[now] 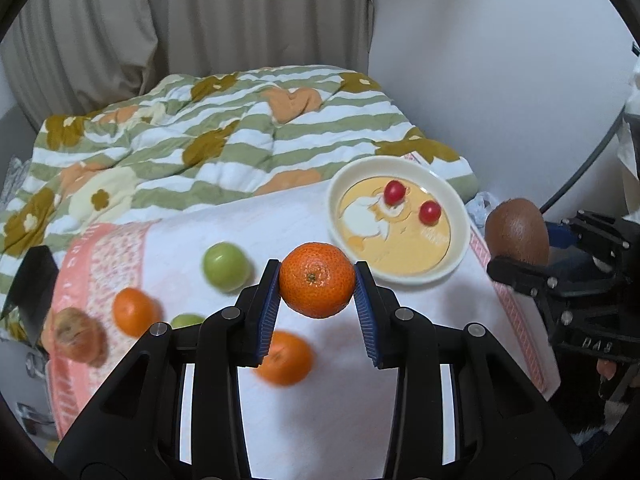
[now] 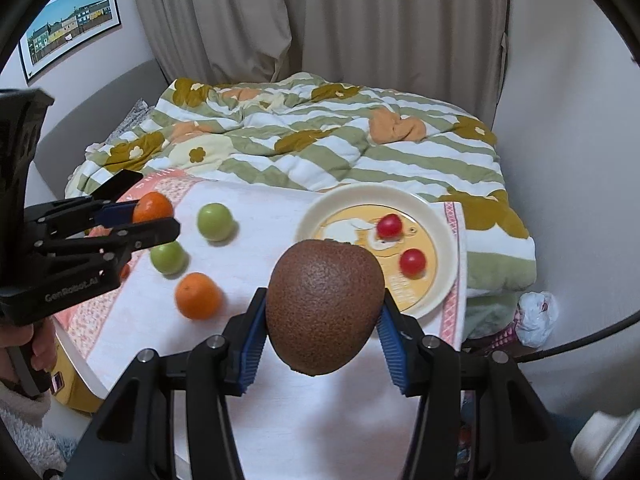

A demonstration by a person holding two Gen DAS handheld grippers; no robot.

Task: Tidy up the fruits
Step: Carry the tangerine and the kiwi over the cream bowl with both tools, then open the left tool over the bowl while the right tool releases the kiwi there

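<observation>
My left gripper (image 1: 317, 286) is shut on an orange mandarin (image 1: 317, 280) and holds it above the white cloth, just left of the cream plate (image 1: 460, 240). The plate carries two red cherry tomatoes (image 1: 395, 192) (image 1: 430, 212). My right gripper (image 2: 324, 320) is shut on a brown kiwi (image 2: 324, 308), held above the cloth at the plate's (image 2: 316, 220) near-left rim. In the left wrist view the kiwi (image 1: 517, 230) shows at the right. On the cloth lie two green fruits (image 2: 215, 221) (image 2: 167, 257) and a mandarin (image 2: 199, 295).
A white cloth with pink borders (image 1: 320, 400) covers the table. A striped flowered quilt (image 1: 224, 132) lies behind it, with curtains beyond. Another mandarin (image 1: 134, 311) and a brownish fruit (image 1: 76, 336) sit at the cloth's left. A framed picture (image 2: 72, 20) hangs on the left wall.
</observation>
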